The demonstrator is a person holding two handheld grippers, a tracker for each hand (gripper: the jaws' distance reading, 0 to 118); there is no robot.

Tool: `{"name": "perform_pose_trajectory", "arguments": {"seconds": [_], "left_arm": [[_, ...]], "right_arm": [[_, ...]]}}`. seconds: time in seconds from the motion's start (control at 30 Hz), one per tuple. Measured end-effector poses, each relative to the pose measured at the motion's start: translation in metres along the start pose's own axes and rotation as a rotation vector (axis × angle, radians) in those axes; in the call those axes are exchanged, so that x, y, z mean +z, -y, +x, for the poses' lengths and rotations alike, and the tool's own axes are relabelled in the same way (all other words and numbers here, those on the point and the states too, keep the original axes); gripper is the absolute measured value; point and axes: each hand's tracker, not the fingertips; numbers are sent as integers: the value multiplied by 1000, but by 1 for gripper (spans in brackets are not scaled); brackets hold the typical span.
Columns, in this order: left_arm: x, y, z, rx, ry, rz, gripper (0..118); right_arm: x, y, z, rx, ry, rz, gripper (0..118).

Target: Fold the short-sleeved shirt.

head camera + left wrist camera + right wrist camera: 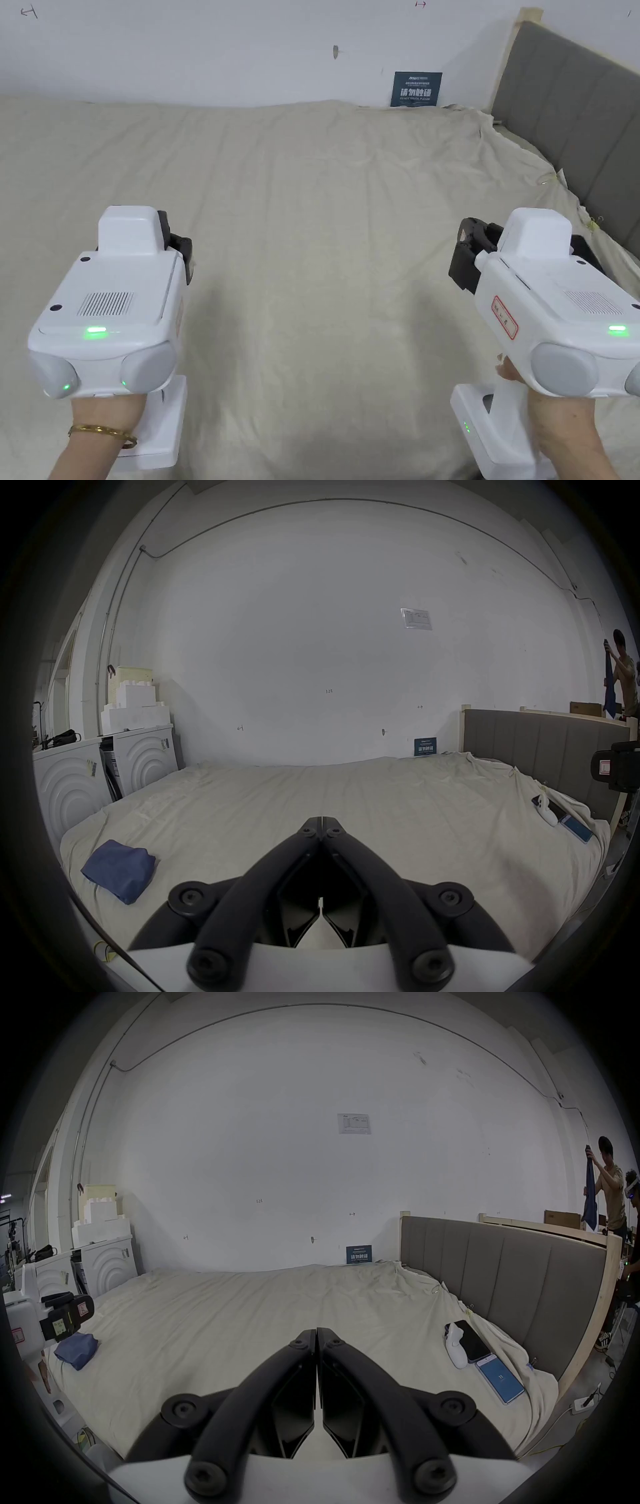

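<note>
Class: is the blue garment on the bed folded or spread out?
Folded: the blue garment lies as a compact, thick bundle near the bed corner, no sleeves showing.

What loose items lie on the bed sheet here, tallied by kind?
Folded blue garment: 1
Phones, one dark and one with a lit blue screen: 2
White handheld controller: 1
Total: 4

Both grippers, left and right, are closed and hold nothing.
</note>
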Motion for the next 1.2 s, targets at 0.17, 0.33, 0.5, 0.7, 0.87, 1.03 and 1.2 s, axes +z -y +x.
{"name": "perform_pose_trajectory", "arguments": {"seconds": [0.17,0.33,0.5,0.7,0.87,1.03,1.2], "left_arm": [[0,-1,-1,-1,-5,0,0],[1,0,-1,-10,-13,0,0],[1,1,0,-15,-7,-3,0],[1,-1,1,-8,-7,2,0],[0,-1,2,-15,-6,4,0],[1,0,4,-21,-6,0,0],[1,1,3,-18,-10,-2,0]], "right_arm": [[2,-2,1,-2,4,10,0],[1,-3,4,-8,13,2,0],[2,-2,4,4,11,3,0],[3,-3,1,15,7,5,0],[4,-4,-1,18,4,2,0],[4,-4,-3,20,-1,-2,0],[1,-3,-3,26,-13,-4,0]]}}
